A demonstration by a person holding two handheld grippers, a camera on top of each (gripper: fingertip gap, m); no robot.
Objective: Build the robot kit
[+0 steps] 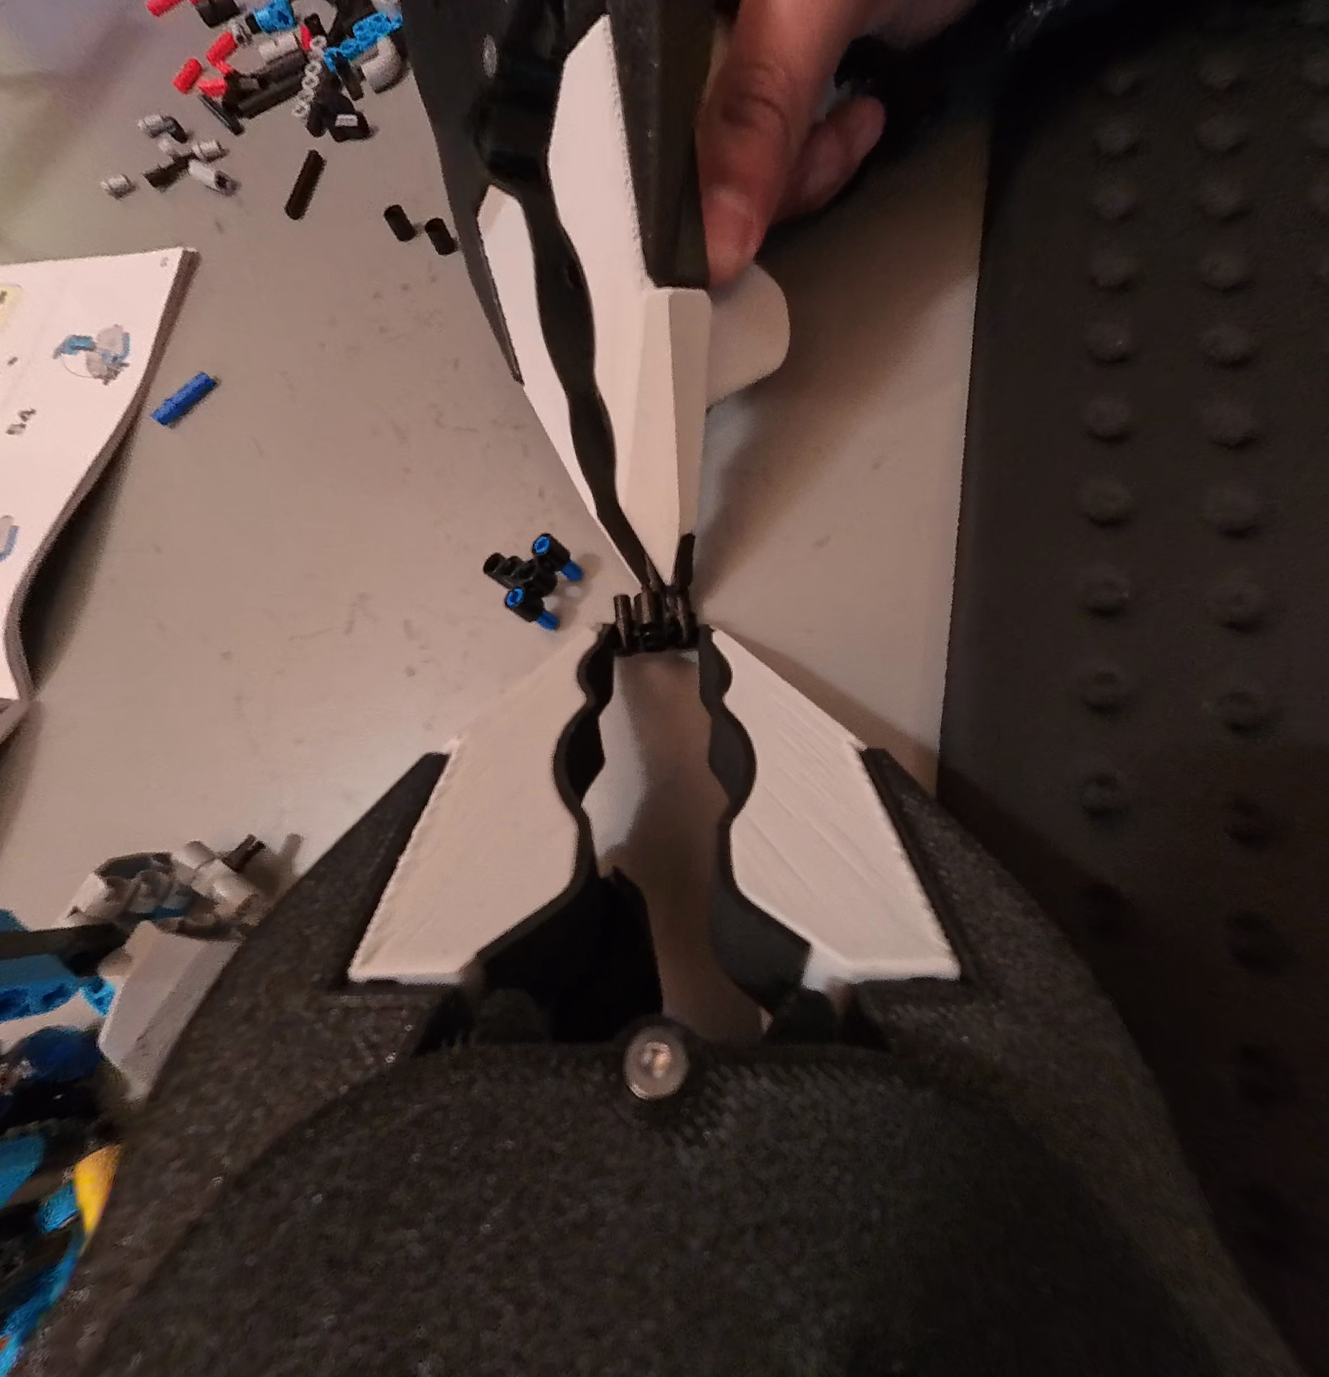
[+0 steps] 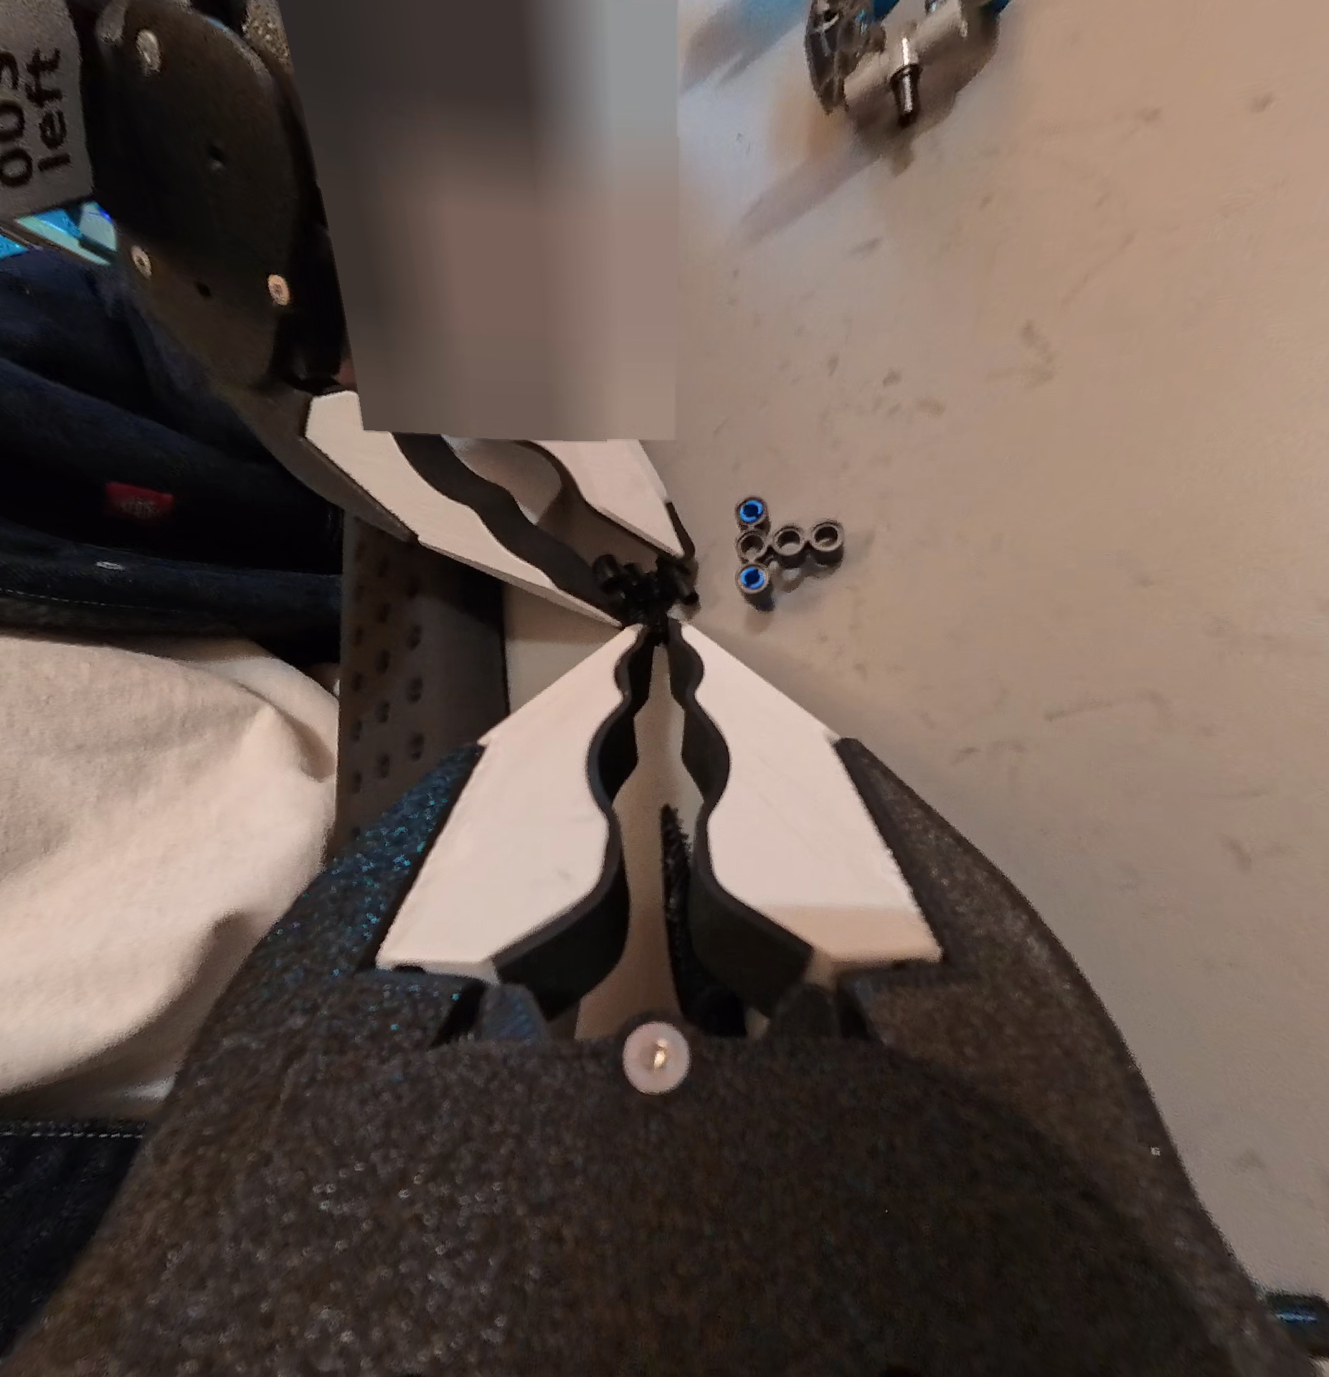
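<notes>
Both my claws meet tip to tip: left claw [image 1: 657,633] and right claw [image 2: 655,633] each pinch one small black connector piece [image 1: 650,622] above the worktop [image 1: 311,521].

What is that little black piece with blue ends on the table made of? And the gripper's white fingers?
The small black connector piece with blue pins looks like hard moulded plastic: smooth, slightly shiny, with crisp round holes. The left gripper has white fingers that look like matte printed plastic, showing fine layer lines, with wavy black liners, perhaps rubbery.
</notes>
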